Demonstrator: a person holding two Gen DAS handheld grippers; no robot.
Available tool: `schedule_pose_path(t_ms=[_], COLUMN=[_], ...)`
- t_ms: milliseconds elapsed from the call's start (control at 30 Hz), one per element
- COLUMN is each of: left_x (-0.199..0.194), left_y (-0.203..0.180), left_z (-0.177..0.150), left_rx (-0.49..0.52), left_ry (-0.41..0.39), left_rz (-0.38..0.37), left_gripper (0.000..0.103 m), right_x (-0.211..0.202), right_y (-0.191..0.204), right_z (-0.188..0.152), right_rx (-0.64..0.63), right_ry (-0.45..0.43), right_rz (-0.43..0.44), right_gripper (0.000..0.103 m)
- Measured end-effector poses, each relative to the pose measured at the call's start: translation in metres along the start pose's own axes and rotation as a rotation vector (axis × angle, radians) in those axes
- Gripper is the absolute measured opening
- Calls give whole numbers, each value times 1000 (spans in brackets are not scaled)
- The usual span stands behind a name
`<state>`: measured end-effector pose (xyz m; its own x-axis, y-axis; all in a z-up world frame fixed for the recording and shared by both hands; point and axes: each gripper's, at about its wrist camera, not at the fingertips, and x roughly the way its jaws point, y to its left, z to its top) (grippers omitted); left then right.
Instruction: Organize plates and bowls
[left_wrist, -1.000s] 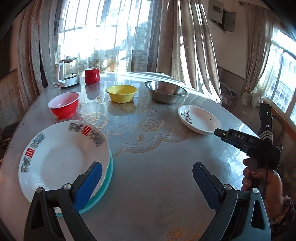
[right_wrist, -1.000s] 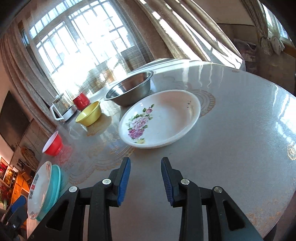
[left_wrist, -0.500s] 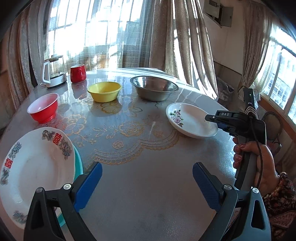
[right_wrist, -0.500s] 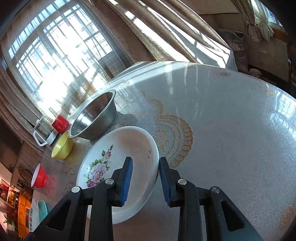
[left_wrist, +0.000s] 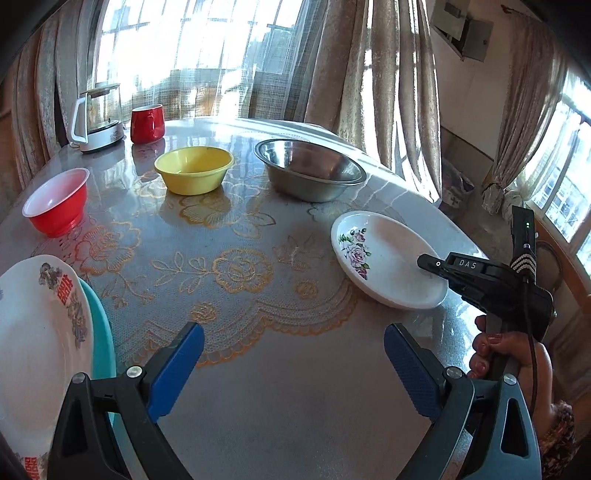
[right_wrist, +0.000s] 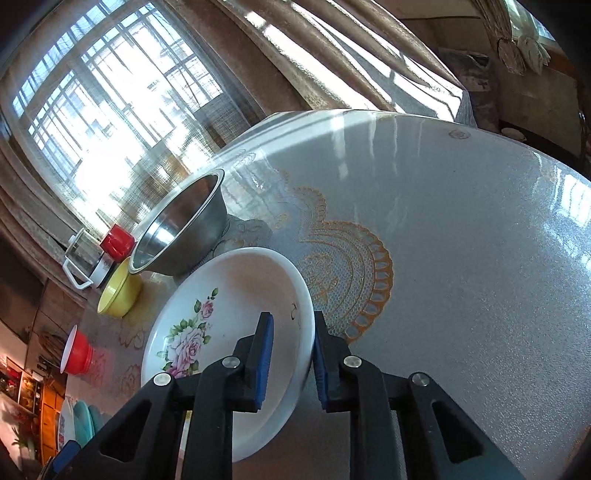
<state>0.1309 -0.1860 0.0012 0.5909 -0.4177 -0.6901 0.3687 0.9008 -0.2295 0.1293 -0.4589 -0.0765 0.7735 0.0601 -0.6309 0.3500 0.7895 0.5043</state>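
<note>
A white rose-patterned plate (right_wrist: 207, 332) lies on the round table, also in the left wrist view (left_wrist: 384, 258). My right gripper (right_wrist: 291, 354) straddles its near rim, one finger inside and one outside, jaws still apart; it shows from the side in the left wrist view (left_wrist: 430, 264). My left gripper (left_wrist: 293, 354) is wide open and empty above the table's front. A white plate with red characters (left_wrist: 33, 332) rests on a teal plate (left_wrist: 98, 325) at the left.
A red bowl (left_wrist: 55, 201), a yellow bowl (left_wrist: 194, 170) and a steel bowl (left_wrist: 310, 168) stand across the back of the table (left_wrist: 258, 387). A kettle (left_wrist: 98, 116) and a red mug (left_wrist: 147, 123) are at the far left edge.
My right gripper has moved forward onto the rose plate's rim, which now sits between its fingers. My left gripper has shifted right, so the stacked plates slid toward the left edge.
</note>
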Motion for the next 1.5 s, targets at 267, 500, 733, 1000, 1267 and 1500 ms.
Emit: schedule_pose_path(t_ms=[267,500,733,1000,1267,1500], left_x=[30,59,96,105,107,106], left_y=[0,-5,-16,-37,-44,-42], left_z=[22,42,50,47,44,44], left_rx=[-74,-84,-92,12,63,54], left_ry=[15,33,108,98,103,98], left_rz=[4,7,-48,-45,-73,-68], left_gripper=[83,81,63,29,24,22], right_x=[1,0,0,0,0,-1], right_y=[-5,-6,-6,-7,-6,-3], right_z=[-1,-1,-1,-2,-2,-2], right_rx=[33,39,39,41,39,20], right_ry=[1,1,1,1,1,-1], right_rz=[29,35,28,30,27,13], right_gripper=[10,10,8,8,8,10])
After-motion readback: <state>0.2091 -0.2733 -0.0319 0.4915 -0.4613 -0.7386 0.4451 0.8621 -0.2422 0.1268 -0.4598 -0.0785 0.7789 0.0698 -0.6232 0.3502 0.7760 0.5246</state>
